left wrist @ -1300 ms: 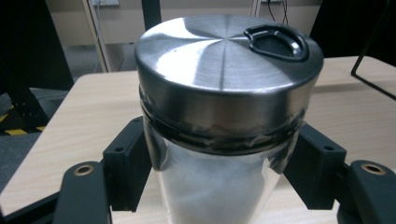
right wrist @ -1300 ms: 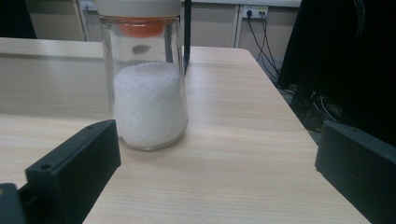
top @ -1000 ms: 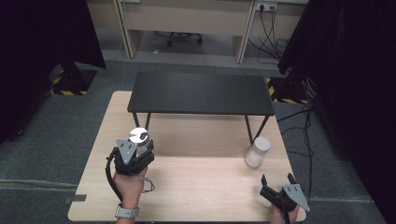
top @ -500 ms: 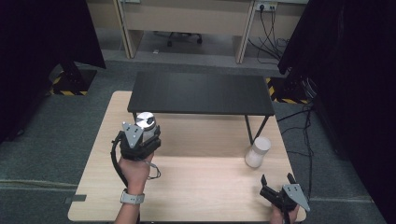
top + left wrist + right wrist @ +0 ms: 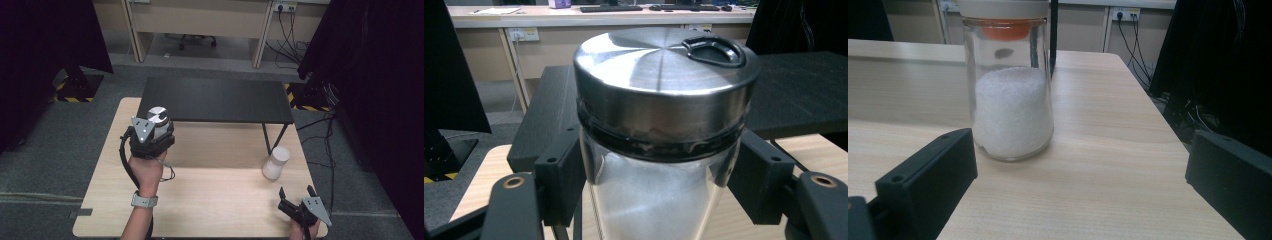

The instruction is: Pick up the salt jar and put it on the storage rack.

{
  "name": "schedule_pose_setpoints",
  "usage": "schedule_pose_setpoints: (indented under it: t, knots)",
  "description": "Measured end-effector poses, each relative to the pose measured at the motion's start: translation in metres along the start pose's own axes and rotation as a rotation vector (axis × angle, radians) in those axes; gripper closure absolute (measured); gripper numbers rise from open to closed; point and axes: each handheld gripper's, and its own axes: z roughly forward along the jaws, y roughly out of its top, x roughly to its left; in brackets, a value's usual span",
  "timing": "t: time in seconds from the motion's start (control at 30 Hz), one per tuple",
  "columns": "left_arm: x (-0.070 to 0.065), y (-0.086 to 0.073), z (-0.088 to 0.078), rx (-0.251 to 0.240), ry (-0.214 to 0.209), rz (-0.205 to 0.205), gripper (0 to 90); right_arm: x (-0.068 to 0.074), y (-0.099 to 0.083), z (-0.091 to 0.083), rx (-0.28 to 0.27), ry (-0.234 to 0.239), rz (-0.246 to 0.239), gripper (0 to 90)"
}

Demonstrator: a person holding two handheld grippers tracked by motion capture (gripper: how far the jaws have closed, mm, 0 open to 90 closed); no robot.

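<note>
My left gripper (image 5: 155, 131) is shut on a glass jar with a steel lid (image 5: 158, 116) and holds it in the air near the front left corner of the black shelf (image 5: 215, 97). In the left gripper view the jar (image 5: 659, 150) sits clamped between both black jaws, its lid (image 5: 664, 65) at shelf height. A second glass jar with white grains (image 5: 276, 162) stands on the wooden table at the right. My right gripper (image 5: 296, 199) rests open near the table's front right corner. The right gripper view has that jar (image 5: 1010, 95) standing a little ahead, left of centre between the jaws.
The wooden table (image 5: 215, 200) carries a low black shelf on thin legs (image 5: 267, 140) across its back half. Dark curtains hang at both sides. Cables (image 5: 330, 135) lie on the floor at the right.
The left hand has lifted the steel-lidded jar up and toward the black shelf. The right gripper and the white-grain jar have stayed where they were.
</note>
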Motion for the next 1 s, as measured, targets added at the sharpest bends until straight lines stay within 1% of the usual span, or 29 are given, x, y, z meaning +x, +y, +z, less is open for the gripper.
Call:
schedule_pose_setpoints:
  t: [0.13, 0.2, 0.37, 0.43, 0.57, 0.67, 0.77, 0.9, 1.0]
  knots:
    - [0.005, 0.01, 0.005, 0.007, -0.021, -0.011, 30.8, 0.0, 0.0, 0.0, 0.002, 0.001, -0.002, 0.3]
    - [0.005, 0.015, 0.009, 0.009, -0.018, -0.003, 30.8, -0.001, 0.001, 0.0, 0.004, 0.001, -0.003, 0.3]
    - [0.007, 0.025, 0.017, 0.005, -0.022, 0.0, 30.9, -0.001, 0.001, 0.0, 0.005, 0.002, -0.003, 0.3]
    - [0.009, 0.029, 0.02, 0.006, -0.025, 0.014, 30.8, -0.001, 0.001, 0.0, 0.004, 0.001, -0.001, 0.3]
    - [0.013, 0.037, 0.028, 0.005, -0.028, 0.018, 30.8, 0.0, 0.0, 0.0, 0.0, -0.004, -0.005, 0.3]
    - [0.016, 0.041, 0.035, 0.001, -0.027, 0.018, 30.8, 0.001, 0.0, 0.001, -0.003, -0.011, -0.003, 0.3]
    - [0.018, 0.043, 0.047, -0.001, -0.019, 0.026, 30.8, 0.001, 0.0, 0.001, -0.001, -0.012, -0.004, 0.3]
    - [0.021, 0.044, 0.061, 0.002, -0.015, 0.015, 30.8, 0.001, 0.001, 0.002, 0.003, -0.011, -0.01, 0.3]
    - [0.022, 0.043, 0.069, 0.001, -0.009, 0.015, 30.8, 0.001, 0.001, 0.002, 0.004, -0.011, -0.01, 0.3]
